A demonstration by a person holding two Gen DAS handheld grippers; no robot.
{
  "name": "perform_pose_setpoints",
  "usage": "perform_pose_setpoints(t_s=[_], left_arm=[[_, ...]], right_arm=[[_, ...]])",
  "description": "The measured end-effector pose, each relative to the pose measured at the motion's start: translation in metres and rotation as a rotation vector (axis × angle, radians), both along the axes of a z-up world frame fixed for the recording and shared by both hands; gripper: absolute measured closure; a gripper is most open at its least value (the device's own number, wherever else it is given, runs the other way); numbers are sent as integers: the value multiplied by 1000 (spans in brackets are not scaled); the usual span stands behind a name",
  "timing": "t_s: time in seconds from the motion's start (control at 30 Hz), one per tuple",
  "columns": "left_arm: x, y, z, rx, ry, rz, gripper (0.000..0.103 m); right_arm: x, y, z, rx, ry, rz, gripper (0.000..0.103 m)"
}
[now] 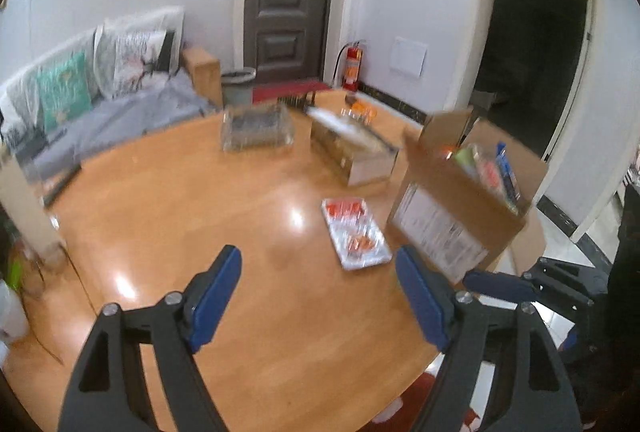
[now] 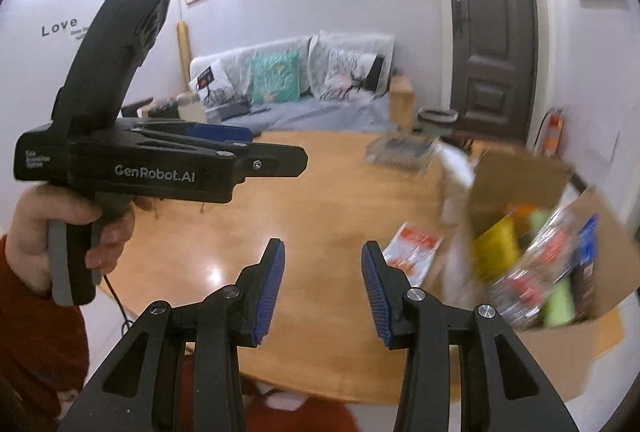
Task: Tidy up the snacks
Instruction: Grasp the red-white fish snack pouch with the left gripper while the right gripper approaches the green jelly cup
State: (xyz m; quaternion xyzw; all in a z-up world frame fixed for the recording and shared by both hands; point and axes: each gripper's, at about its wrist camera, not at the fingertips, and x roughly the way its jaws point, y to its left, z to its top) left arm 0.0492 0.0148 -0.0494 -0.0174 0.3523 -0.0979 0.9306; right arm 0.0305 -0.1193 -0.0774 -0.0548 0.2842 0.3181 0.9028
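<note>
Snack packet (image 1: 355, 232) flat on table (image 1: 200, 199) beside cardboard box (image 1: 468, 207); left claw (image 1: 320, 298), right claw (image 2: 323, 288) agape, empty.

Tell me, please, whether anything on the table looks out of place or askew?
One snack packet lies loose and flat on the wooden table, outside the cardboard box that holds the other snacks. The box's flaps stand open. Nothing looks spilled or damaged.

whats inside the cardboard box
The cardboard box stands open, packed with snack packets: a yellow one, a blue one, green ones and a clear red-printed bag. Whatever lies beneath them is hidden.
</note>
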Motion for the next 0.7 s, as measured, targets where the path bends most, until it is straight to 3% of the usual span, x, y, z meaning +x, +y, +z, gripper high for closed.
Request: perform_pose_setpoints(t_s=[0.13, 0.37, 0.43, 0.5, 0.7], left_arm=[[6, 4, -43, -28, 68, -2, 26], [36, -12, -84, -55, 147, -34, 26], [50, -18, -91, -62, 161, -43, 26], [63, -24, -95, -67, 173, -52, 26], [104, -49, -109, -66, 214, -89, 26]], right_arm=[[13, 4, -42, -25, 69, -131, 67], [51, -4, -97, -63, 103, -280, 67], [60, -9, -105, -64, 106, -315, 67], [70, -12, -106, -52, 114, -318, 74], [83, -14, -112, -60, 71, -354, 74]])
